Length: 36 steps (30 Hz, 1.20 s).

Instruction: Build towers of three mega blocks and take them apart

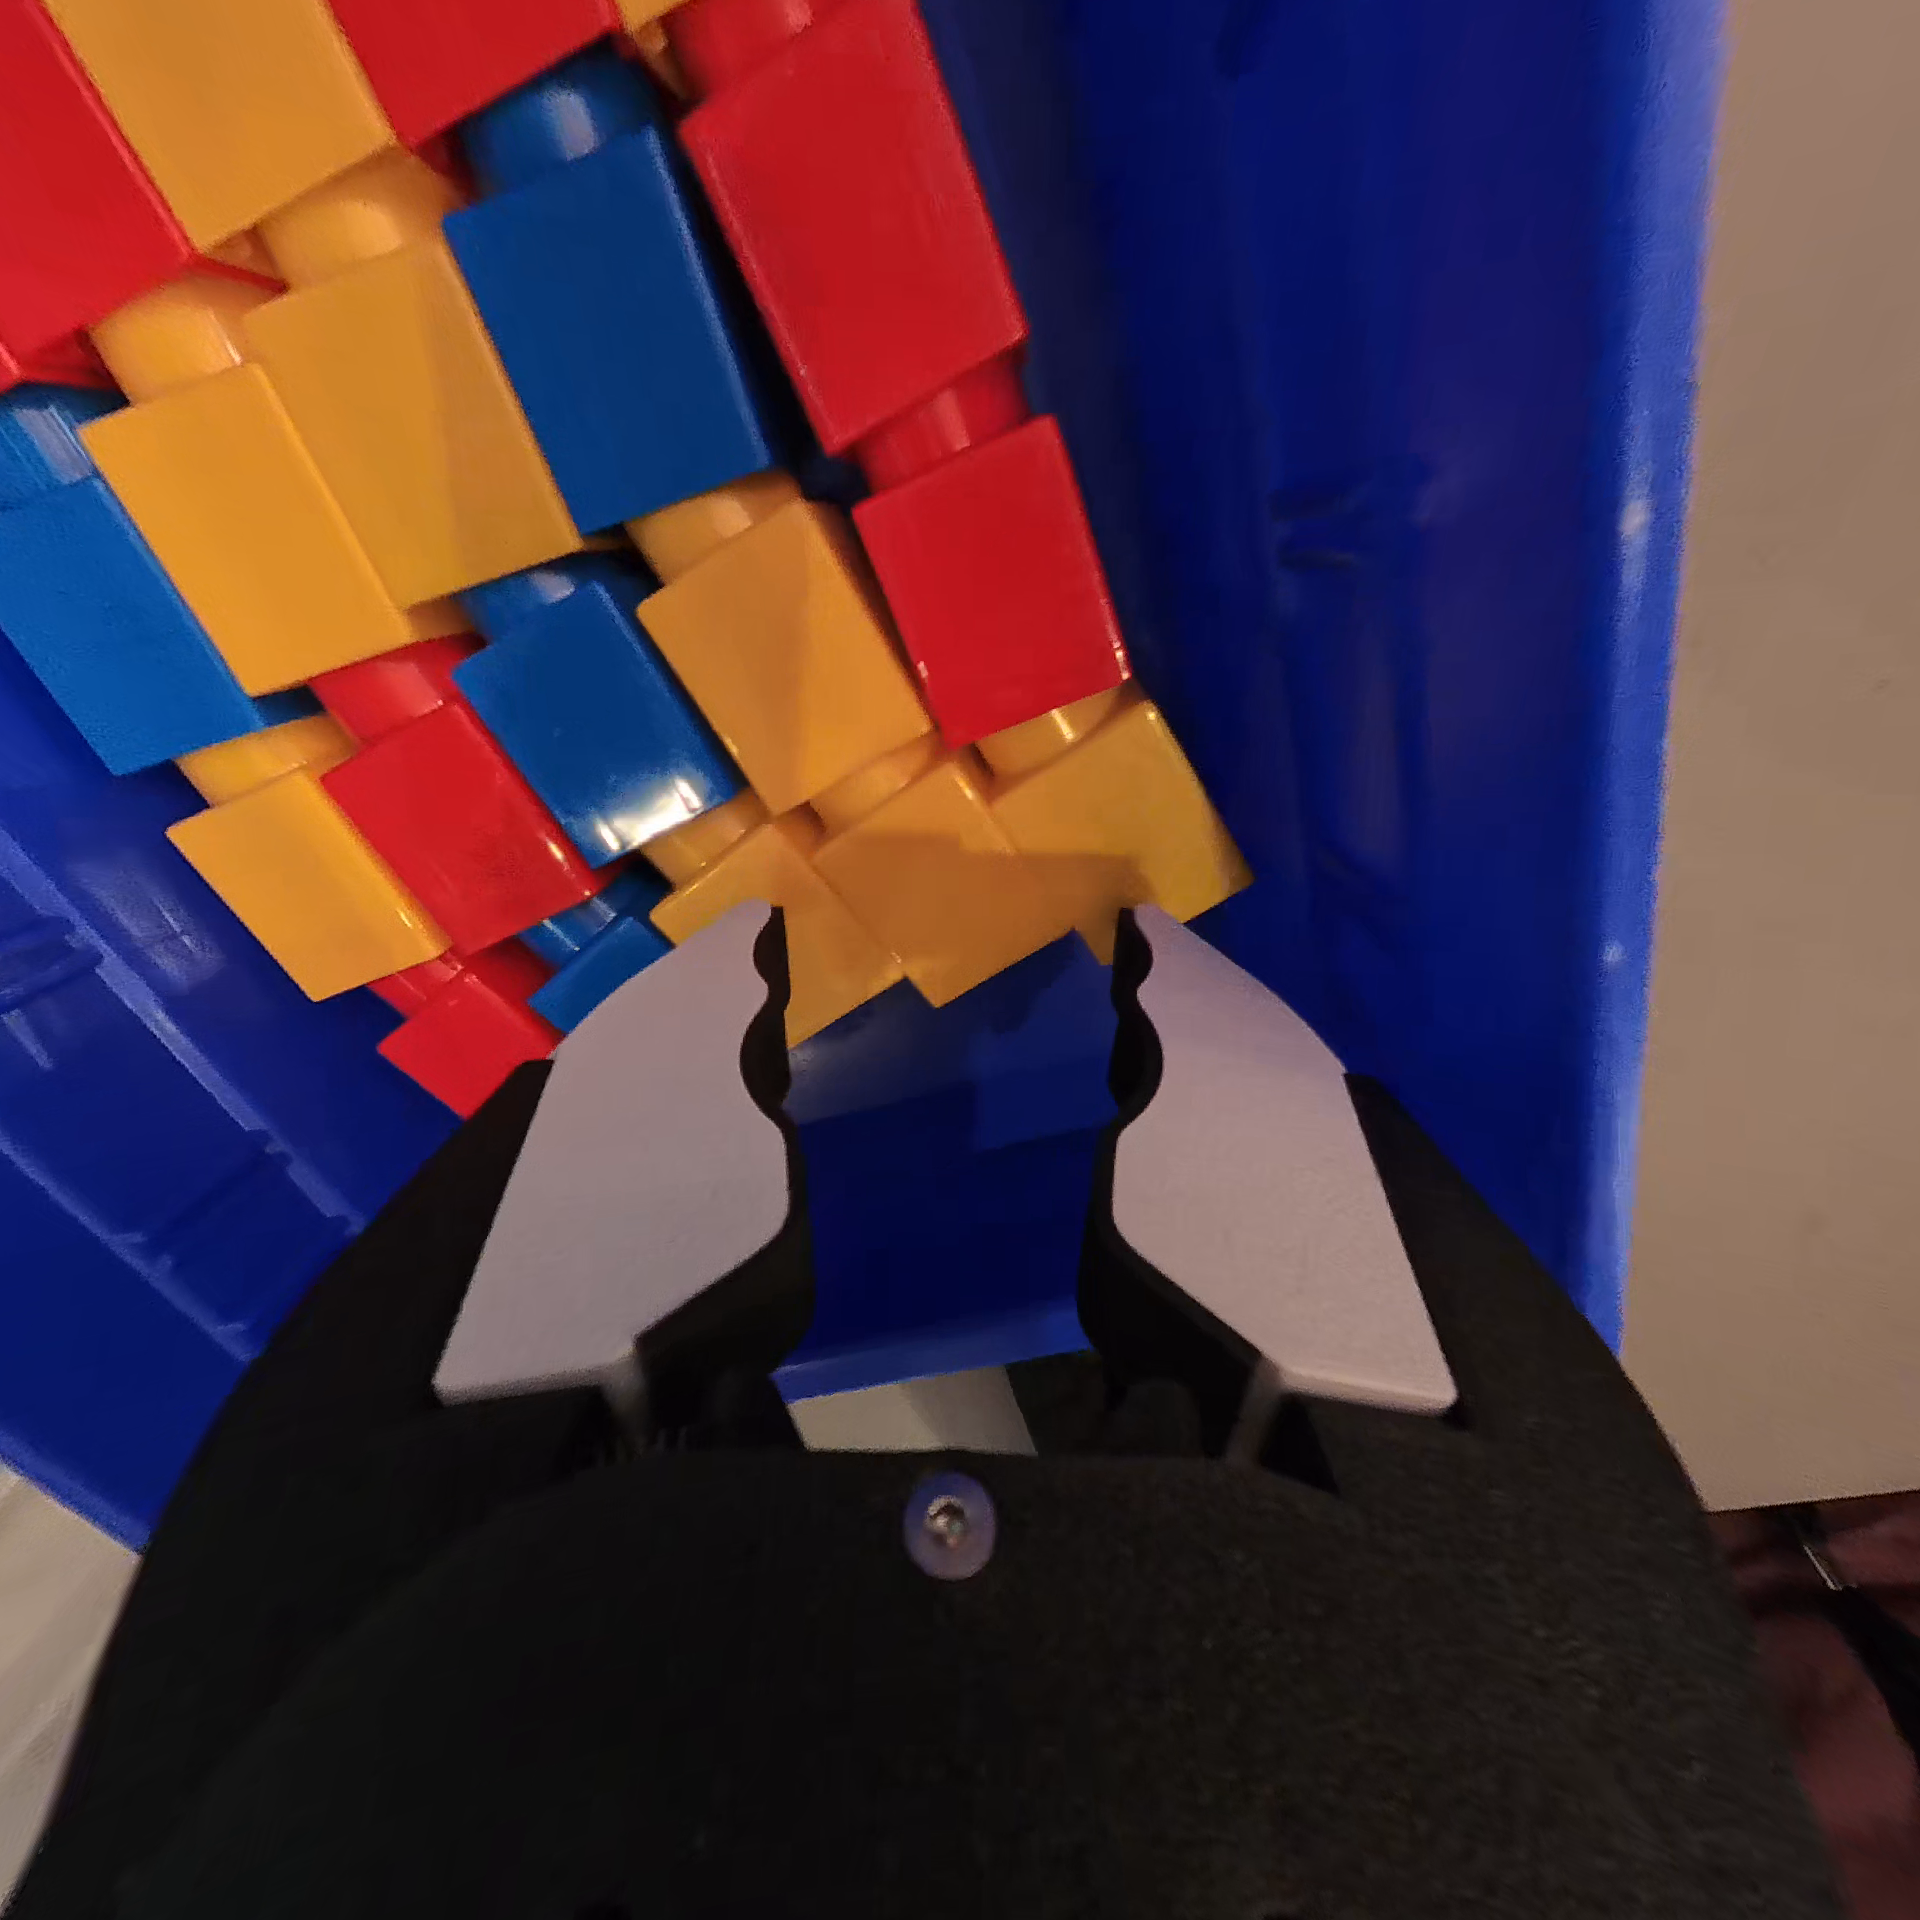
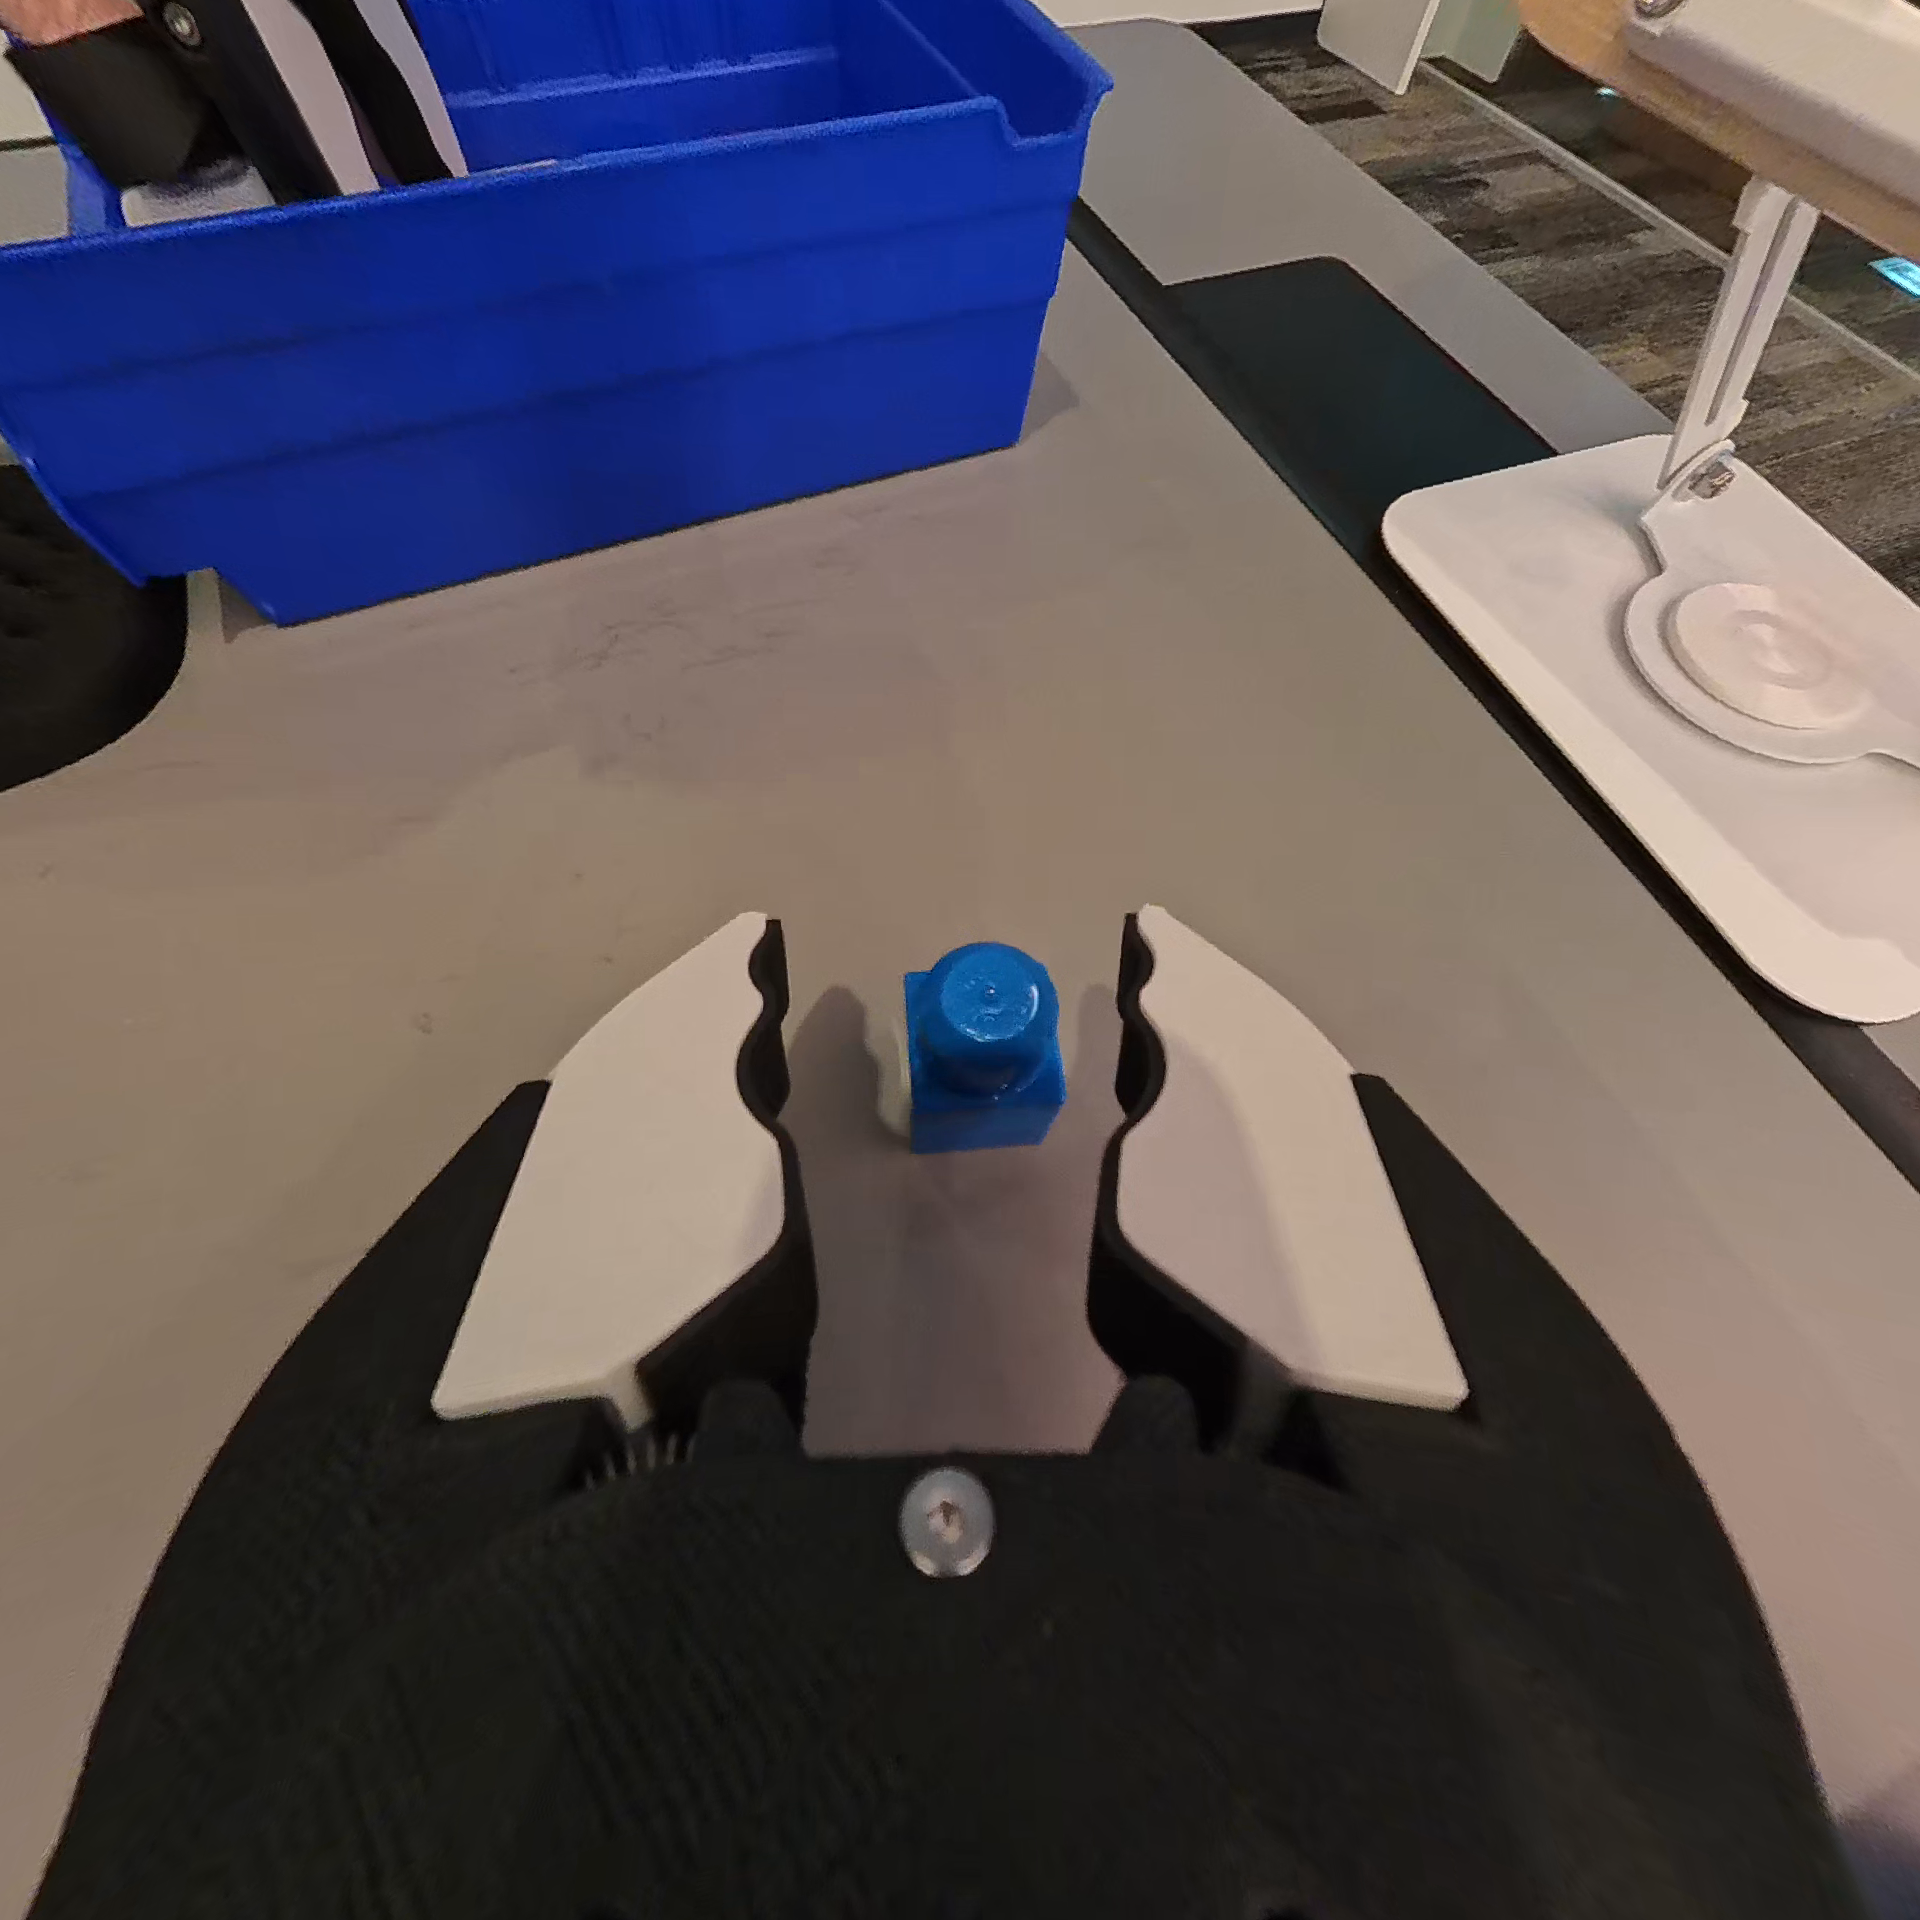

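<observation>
A single blue mega block [image 2: 982, 1060] stands stud-up on the grey table [image 2: 623, 748] between the spread fingers of the right gripper [image 2: 954, 997], untouched, while the left gripper [image 1: 951, 987] gapes just as wide over yellow blocks [image 1: 935, 894] heaped in the blue bin [image 1: 1351, 520]. These look light, stiff and slick, probably best pinched across the flat sides below the stud. I can read no writing anywhere.

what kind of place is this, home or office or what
Likely an office or lab workspace: a grey table, patterned carpet floor, a white desk stand and a blue bin of toy blocks.
</observation>
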Motion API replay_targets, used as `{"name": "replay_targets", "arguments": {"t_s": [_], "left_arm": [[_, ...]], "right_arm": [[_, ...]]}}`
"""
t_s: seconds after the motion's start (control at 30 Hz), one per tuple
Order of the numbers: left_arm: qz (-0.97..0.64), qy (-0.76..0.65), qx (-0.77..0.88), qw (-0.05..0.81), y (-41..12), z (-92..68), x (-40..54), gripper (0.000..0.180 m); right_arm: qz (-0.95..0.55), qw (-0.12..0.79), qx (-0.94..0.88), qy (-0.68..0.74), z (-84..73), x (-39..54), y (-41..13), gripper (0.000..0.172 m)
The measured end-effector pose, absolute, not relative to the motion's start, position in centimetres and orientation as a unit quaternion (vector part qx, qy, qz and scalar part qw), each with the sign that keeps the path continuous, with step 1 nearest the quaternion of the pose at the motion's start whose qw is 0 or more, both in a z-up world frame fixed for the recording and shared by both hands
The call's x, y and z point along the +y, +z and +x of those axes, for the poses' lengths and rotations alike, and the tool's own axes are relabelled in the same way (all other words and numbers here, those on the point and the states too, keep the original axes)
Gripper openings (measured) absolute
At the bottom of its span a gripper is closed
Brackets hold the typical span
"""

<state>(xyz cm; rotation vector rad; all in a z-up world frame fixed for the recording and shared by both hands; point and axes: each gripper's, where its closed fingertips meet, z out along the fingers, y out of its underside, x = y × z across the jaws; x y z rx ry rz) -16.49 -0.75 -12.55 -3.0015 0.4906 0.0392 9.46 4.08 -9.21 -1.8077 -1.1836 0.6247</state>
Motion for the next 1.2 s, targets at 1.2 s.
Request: {"name": "replay_targets", "arguments": {"t_s": [1.2], "left_arm": [[-0.992, 0.105, -0.037, 0.065, -12.2, -27.5, -1.2, 0.040]], "right_arm": [[-0.710, 0.426, -0.495, 0.264, 8.6, 3.0, -8.4, 0.062]]}}
